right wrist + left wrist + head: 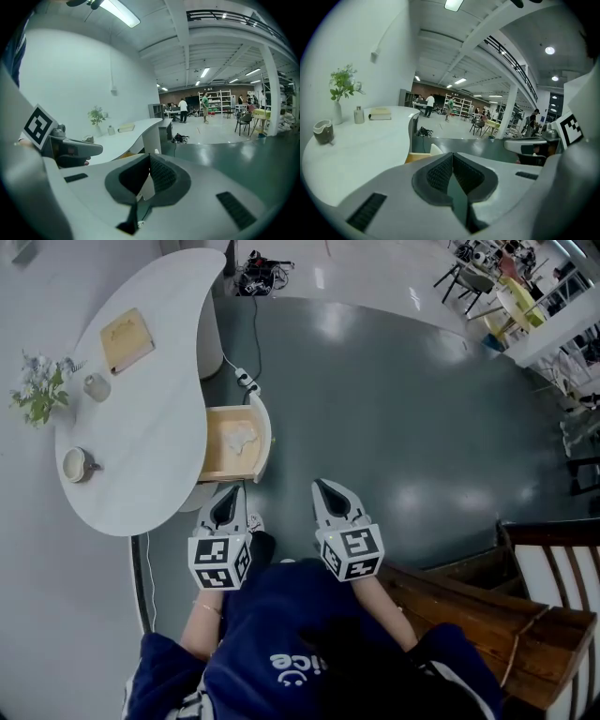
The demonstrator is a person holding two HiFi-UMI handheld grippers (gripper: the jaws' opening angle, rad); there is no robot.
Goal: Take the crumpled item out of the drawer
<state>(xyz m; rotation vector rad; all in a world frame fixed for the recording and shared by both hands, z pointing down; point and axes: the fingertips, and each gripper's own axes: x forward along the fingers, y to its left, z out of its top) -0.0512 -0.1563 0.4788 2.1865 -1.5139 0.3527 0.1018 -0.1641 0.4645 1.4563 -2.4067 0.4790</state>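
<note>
Crumpled item (240, 438) lies in open drawer (231, 412); left gripper (231, 491) and right gripper (321, 486) jaws closed, empty.

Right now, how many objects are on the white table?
4: a book at the far end, a small jar beside a vase of flowers at the left edge, and a cup at the near end. None seems hidden.

White table (150, 437), book (127, 339), cup (77, 465), vase (39, 395), jar (97, 386), drawer (231, 412)
</note>
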